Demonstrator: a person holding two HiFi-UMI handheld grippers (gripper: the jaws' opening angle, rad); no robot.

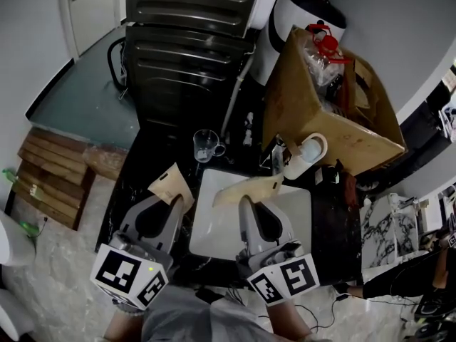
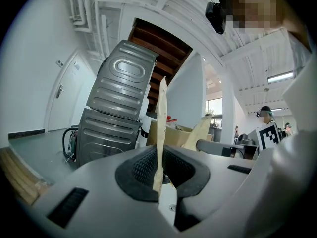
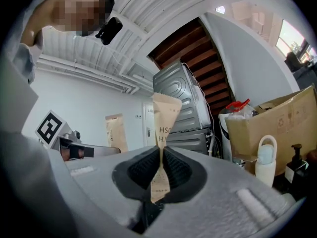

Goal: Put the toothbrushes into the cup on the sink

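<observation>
2 pkts (image 1: 169,185) (image 1: 246,189) pinched: L tongs (image 2: 159,158), R tongs (image 3: 161,158).

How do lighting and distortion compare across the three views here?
Head view: dim overall, strongly fisheye-bent, with the white sink standing out; left gripper view: evenly lit, dark round border, tan packet sharp; right gripper view: window blown out, printed packet legible only in part.

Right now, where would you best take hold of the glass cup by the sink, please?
Probably pinch the glass cup at the rim, from above on the side away from its handle: it stands upright, mouth open, handle pointing right in the head view.
</observation>
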